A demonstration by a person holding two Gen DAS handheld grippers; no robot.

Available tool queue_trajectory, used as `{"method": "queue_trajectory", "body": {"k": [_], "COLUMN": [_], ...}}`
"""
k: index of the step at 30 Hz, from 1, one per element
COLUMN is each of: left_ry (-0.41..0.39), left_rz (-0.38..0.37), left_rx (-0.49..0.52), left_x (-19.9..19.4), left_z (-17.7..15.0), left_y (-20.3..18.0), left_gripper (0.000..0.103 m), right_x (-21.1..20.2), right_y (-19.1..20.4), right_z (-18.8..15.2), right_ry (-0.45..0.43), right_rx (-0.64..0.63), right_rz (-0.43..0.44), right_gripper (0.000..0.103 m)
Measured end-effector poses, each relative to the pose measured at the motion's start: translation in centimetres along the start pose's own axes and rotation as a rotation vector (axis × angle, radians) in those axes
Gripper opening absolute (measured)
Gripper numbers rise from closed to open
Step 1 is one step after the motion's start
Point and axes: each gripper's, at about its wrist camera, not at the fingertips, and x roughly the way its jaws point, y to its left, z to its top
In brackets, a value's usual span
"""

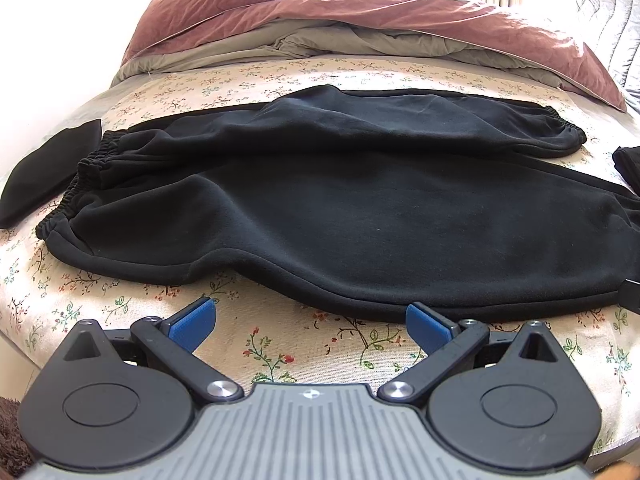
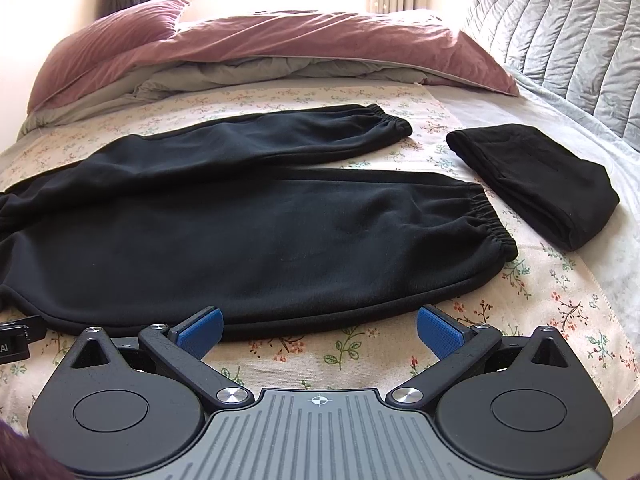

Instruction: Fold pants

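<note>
Black sweatpants [image 1: 340, 200] [image 2: 248, 216] lie spread flat across the floral bedsheet, waistband [image 1: 76, 184] to the left, both elastic leg cuffs [image 2: 488, 220] to the right, legs slightly apart. My left gripper [image 1: 310, 322] is open, hovering just short of the pants' near hem at the waist half. My right gripper [image 2: 318, 330] is open too, its blue pads [image 2: 200, 330] at the near edge of the closer leg, holding nothing. A part of the left gripper [image 2: 16, 338] shows at the left edge of the right wrist view.
A folded black garment [image 2: 536, 184] lies right of the cuffs, and another dark folded piece [image 1: 48, 168] left of the waistband. A bunched pink-and-grey duvet [image 1: 360, 28] and pillow fill the far side. A grey quilted headboard [image 2: 568, 40] stands at the right. Bare floral sheet [image 1: 280, 356] lies in front.
</note>
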Motion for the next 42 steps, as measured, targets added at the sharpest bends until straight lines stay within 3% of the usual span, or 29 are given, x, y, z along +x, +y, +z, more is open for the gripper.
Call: {"method": "queue_trajectory", "body": {"k": [20, 30, 34, 42], "left_ry": [-0.008, -0.096, -0.051, -0.013], "left_rz": [0.003, -0.052, -0.085, -0.031], "left_rx": [-0.02, -0.008, -0.052, -0.177], "left_x": [0.1, 0.4, 1.4, 3.0], "left_z": [-0.2, -0.4, 0.2, 0.2], "left_y": [0.4, 1.6, 3.4, 9.3], "left_gripper": [0.103, 0.103, 0.103, 0.103], "right_x": [0.2, 1.4, 1.8, 3.7], "right_y": [0.3, -1.0, -3.2, -7.4], "right_z": [-0.2, -0.1, 0.1, 0.3], "right_ry": [0.002, 0.04, 0.046, 0.082], "right_rx": [-0.032, -0.012, 0.052, 0.143], "right_rz": [-0.005, -0.007, 0.031, 0.028], "right_gripper": [0.103, 0.103, 0.103, 0.099]}}
